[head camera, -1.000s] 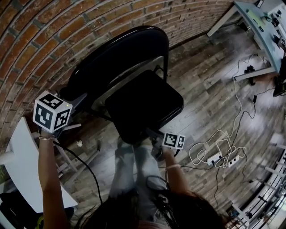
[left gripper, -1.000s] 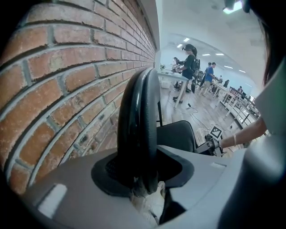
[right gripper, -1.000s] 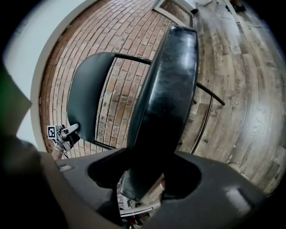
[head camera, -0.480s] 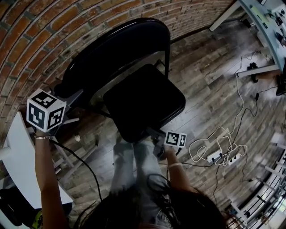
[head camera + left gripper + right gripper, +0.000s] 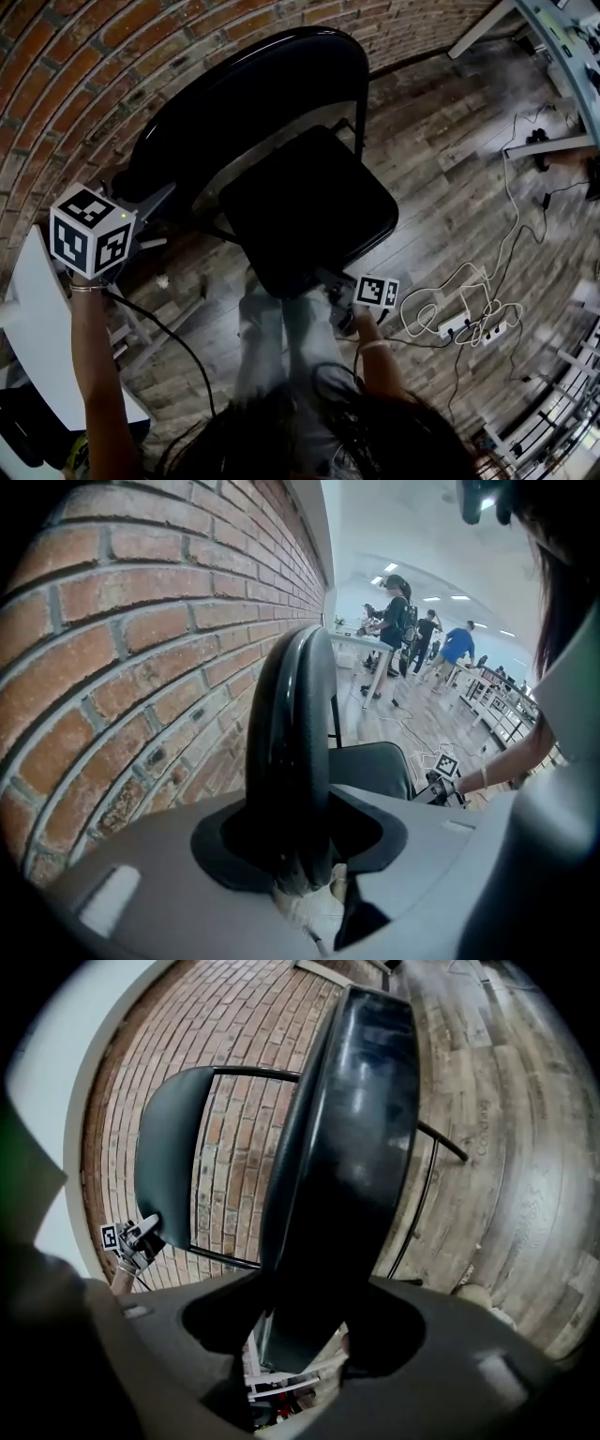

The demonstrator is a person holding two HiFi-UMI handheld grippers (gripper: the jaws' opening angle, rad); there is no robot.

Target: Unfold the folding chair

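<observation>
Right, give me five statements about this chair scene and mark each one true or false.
1. The left gripper is clamped on the chair's backrest. True.
2. The chair stands by a white plaster wall. False: it is a brick wall.
3. The seat has its front edge between the right gripper's jaws. True. Those jaws have just been opening slightly, with the seat between them.
4. The floor is carpeted. False: the floor is wood planks.
5. No cables lie on the floor. False: white cables lie to the person's right.

Pale jeans (image 5: 281, 347), thin wrist bangles (image 5: 86, 288)
</observation>
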